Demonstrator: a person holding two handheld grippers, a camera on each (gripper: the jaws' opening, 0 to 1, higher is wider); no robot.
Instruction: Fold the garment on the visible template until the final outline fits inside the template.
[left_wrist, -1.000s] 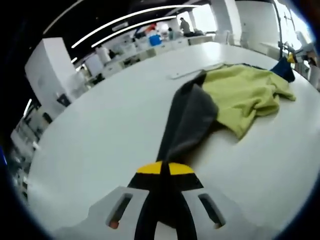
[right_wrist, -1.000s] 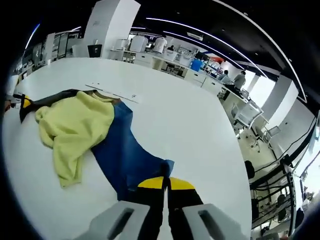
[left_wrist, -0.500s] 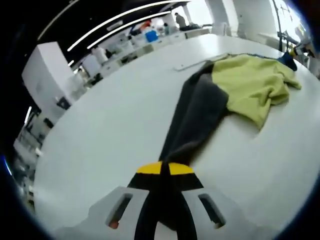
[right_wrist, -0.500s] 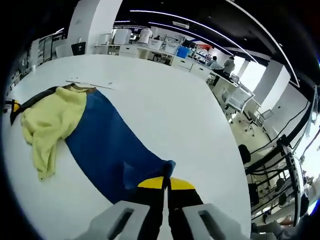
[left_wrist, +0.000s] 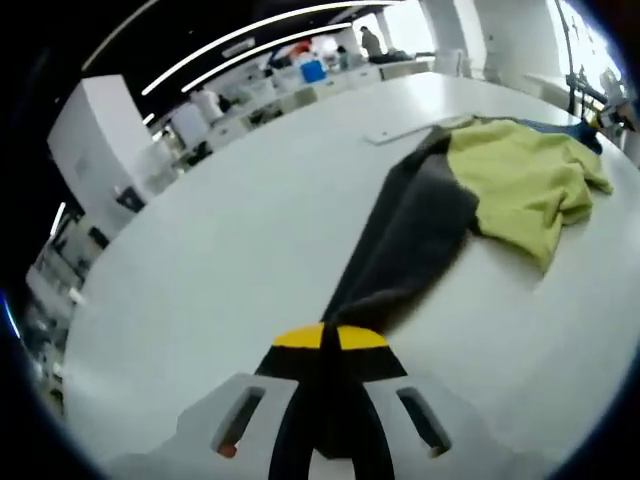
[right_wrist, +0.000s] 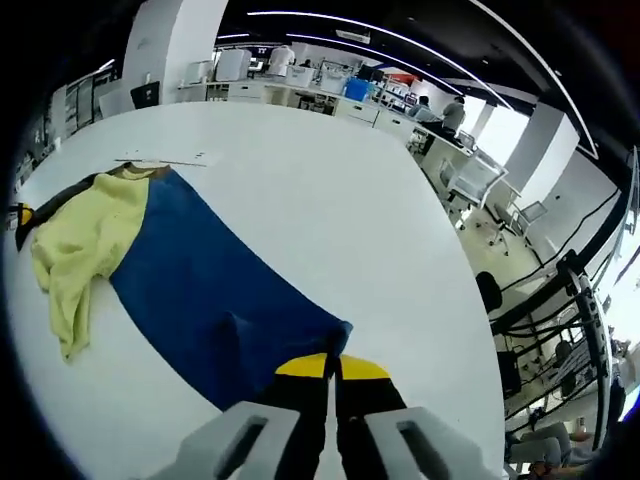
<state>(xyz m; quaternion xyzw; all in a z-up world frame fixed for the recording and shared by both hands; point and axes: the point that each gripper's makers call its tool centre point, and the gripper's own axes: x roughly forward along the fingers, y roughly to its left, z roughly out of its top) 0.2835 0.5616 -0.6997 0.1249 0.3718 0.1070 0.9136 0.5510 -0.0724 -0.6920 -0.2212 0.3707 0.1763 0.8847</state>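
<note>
Left gripper view: the left gripper (left_wrist: 329, 338) has its two jaws pressed together, no gap btw the yellow tips, and they pinch the end of the dark grey sleeve (left_wrist: 405, 240) of the garment. The sleeve runs up and to the right from the jaws, stretched over the white table (left_wrist: 230, 250), and joins the yellow-green body (left_wrist: 525, 180) of the garment, which lies crumpled near the far right. A bit of blue cloth shows behind the yellow part. A thin white strip (left_wrist: 400, 133) lies flat on the table just beyond the garment's collar side; I cannot tell if it belongs to the template. Desks and a blue bin (left_wrist: 313, 72) stand in the background, w/ a person far away.

Right gripper view: the right gripper (right_wrist: 332, 366) is also closed tight, jaws touching, and it grips the end of the blue sleeve (right_wrist: 215, 295). This sleeve is spread wide and flat, going up-left from the jaws to the yellow-green body (right_wrist: 80, 240), which is bunched at the left side of the table (right_wrist: 330, 210). The dark grey sleeve (right_wrist: 45, 205) goes out at the far left edge, where a small yellow tip of the other gripper is visible. The white strip (right_wrist: 165, 160) lies just above the collar. Office chairs (right_wrist: 470, 185) stand beyond the table edge on the right
</note>
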